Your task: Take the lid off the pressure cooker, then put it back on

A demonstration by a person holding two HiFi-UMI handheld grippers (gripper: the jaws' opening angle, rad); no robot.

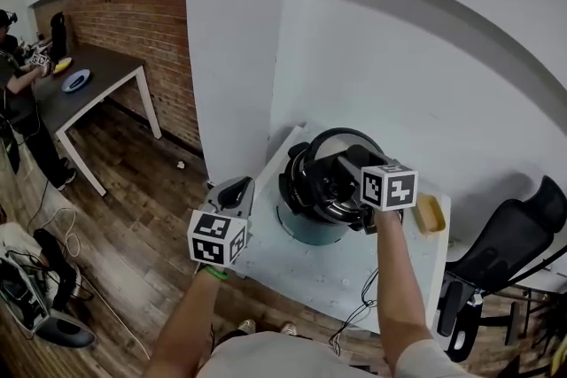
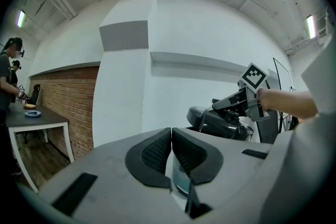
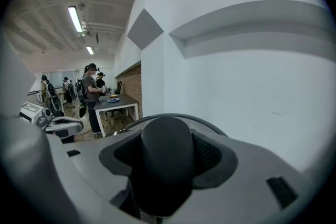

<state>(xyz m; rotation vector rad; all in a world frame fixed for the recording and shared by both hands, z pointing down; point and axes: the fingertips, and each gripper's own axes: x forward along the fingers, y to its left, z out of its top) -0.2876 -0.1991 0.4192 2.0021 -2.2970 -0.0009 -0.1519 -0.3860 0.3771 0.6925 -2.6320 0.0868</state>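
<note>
While the left gripper (image 2: 171, 136) hangs pressed shut on nothing beside the white table (image 1: 354, 274), the right gripper (image 1: 344, 162) pinches the lid's dark knob (image 3: 163, 160), lengthwise along its jaws, atop the pressure cooker (image 1: 306, 199) standing there

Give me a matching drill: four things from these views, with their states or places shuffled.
Things:
1. left gripper
2. right gripper
3. blue plate
4. yellow object

States or places:
A. on the dark table
B. shut on the lid knob
C. shut, holding nothing
D. near the right edge of the white table

Pairs: 1-C, 2-B, 3-A, 4-D
</note>
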